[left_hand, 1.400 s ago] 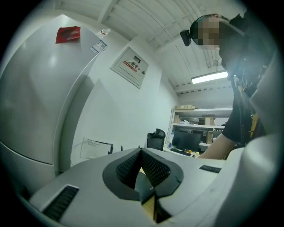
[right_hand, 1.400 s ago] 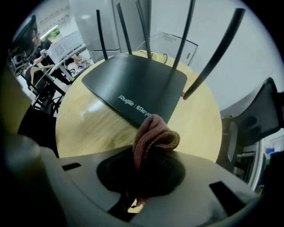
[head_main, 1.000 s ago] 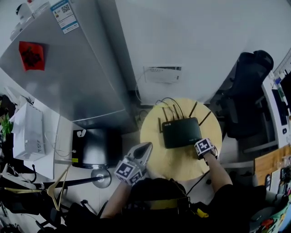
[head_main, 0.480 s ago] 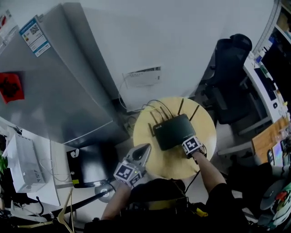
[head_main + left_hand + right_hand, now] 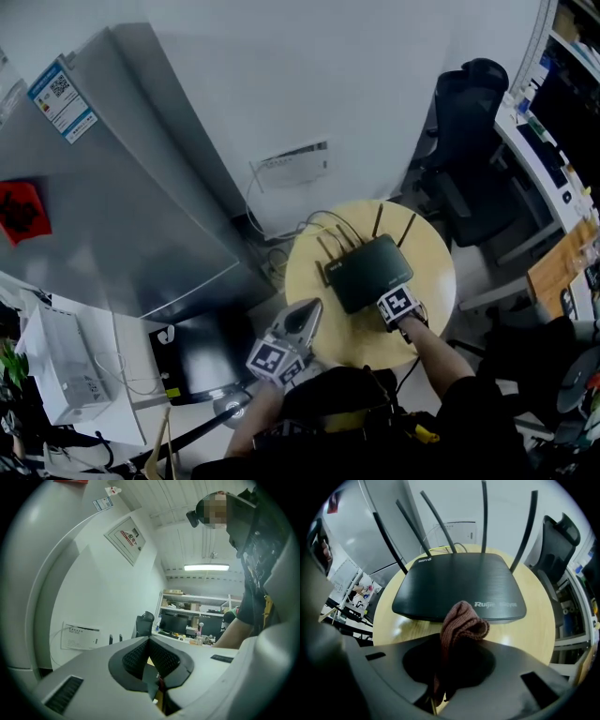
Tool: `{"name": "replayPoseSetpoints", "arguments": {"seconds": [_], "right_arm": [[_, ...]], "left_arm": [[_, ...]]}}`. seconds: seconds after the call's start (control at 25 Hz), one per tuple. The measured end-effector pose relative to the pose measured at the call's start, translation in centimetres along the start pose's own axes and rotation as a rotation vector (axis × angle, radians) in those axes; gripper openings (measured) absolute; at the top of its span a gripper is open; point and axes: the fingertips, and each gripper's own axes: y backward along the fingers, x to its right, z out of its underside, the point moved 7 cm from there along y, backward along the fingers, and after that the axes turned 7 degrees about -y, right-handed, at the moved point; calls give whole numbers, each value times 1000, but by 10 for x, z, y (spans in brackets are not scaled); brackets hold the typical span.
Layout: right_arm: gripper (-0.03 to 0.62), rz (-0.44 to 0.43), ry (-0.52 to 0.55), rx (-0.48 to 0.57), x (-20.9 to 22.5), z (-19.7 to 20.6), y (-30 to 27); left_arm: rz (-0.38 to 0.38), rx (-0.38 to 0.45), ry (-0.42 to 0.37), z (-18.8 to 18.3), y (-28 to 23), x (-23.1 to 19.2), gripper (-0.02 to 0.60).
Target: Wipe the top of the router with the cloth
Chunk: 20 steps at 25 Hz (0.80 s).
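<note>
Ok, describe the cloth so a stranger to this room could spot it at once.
Find the round wooden table with the black router on it. At the router's near edge the right gripper pinches the cloth: a small bunched wad, reddish-brown and ribbed-knit, the only soft thing there.

Router on the round table, chair behind at right, refrigerator at left.

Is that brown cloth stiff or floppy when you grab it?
Probably floppy: the cloth bunches and folds over where the right gripper pinches it. Its knitted ribs suggest it is soft and light, and should grip rather than slip.
</note>
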Motion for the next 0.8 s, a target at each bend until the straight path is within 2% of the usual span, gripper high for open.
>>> {"name": "replayPoseSetpoints", "arguments": {"seconds": [0.36, 0.6, 0.8], "right_arm": [[63, -103, 90, -41, -35, 4, -3], [63, -156, 76, -31, -54, 4, -7], [61, -193, 74, -37, -73, 6, -7]], "left_arm": [[-31, -4, 7, 2, 11, -20, -2], [-33, -18, -54, 2, 14, -26, 0], [-28, -28, -33, 5, 16, -29, -1]]}}
